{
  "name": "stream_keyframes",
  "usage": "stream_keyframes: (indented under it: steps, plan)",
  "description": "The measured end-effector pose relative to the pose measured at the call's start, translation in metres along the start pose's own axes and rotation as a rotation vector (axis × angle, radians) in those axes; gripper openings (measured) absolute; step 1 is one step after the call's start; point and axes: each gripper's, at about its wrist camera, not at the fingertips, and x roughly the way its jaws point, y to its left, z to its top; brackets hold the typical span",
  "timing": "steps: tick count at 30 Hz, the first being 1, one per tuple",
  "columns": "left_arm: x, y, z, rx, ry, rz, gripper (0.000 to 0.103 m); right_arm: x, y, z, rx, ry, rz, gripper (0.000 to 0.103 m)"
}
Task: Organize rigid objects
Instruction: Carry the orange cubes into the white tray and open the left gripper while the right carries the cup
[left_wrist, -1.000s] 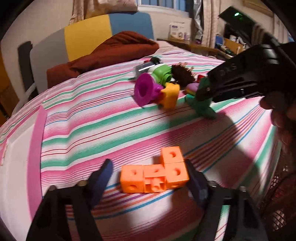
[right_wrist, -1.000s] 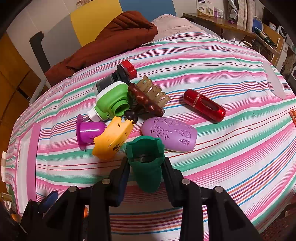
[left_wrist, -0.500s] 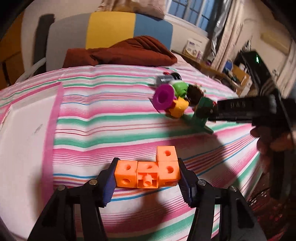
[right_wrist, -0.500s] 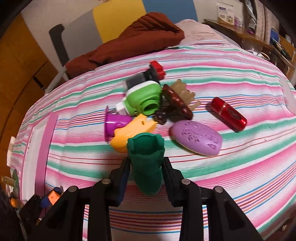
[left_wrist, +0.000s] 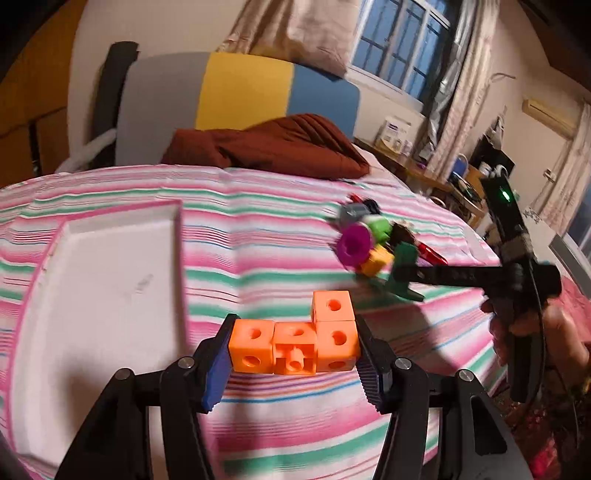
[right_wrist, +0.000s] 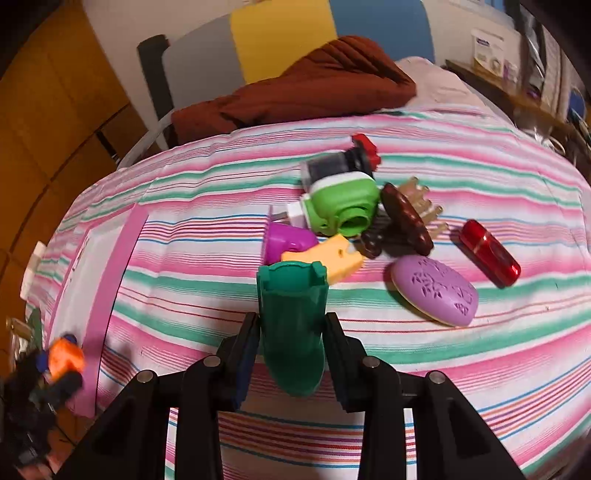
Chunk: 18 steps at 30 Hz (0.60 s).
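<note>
The left tool (left_wrist: 293, 354) is clamped on an L-shaped cluster of four orange plastic linking cubes (left_wrist: 299, 341), its ribbed pads pressing the two ends of the bottom row; the cubes hang above the striped pink, green and white bedspread (left_wrist: 258, 236). To the left of this tool, only its own view shows in full the white rectangular tray with a raised rim (left_wrist: 103, 280) lying flat on the bed, its floor bare. Ahead and to the right of it sits the heap of small things, blurred here, with the right tool (left_wrist: 404, 275) reaching in from the right, a hand (left_wrist: 535, 328) on its grip.

The right wrist view gives the heap sharply. The right tool (right_wrist: 291, 332) grips a dark green hollow plastic piece with a notched open top (right_wrist: 291, 314) by its sides, clear of the bedspread. Just beyond it lie a purple plastic funnel shape (right_wrist: 288, 240), a yellow plastic wedge (right_wrist: 328, 260), a bright green rounded plastic case (right_wrist: 343, 203), a grey and black cylinder with a red cap (right_wrist: 343, 162), a glossy brown hair claw clip (right_wrist: 406, 218), a lilac oval case with cut-out patterns (right_wrist: 434, 291) and, furthest right, a shiny red capsule (right_wrist: 489, 253). At this view's far left edge the left tool shows only as a blur with orange in it. Open striped cloth lies around the heap on every side; a brown quilt (right_wrist: 295, 88) lies at the far edge
</note>
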Motion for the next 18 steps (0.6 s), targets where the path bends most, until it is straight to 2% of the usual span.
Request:
stream_keyframes:
  steps: [7,12,18]
  plan:
    - [-0.002,0.062,0.020,-0.085,-0.003,0.097,0.060,0.000,0.007,-0.001,-0.014,-0.006,0.017,0.035]
    - [0.009,0.111,0.032,-0.137,0.044,0.180,0.060,-0.002,0.022,-0.005,-0.043,-0.017,0.013,0.035]
    - [0.028,0.161,0.047,-0.236,0.100,0.251,0.060,0.003,0.058,-0.011,-0.078,-0.008,0.060,0.035]
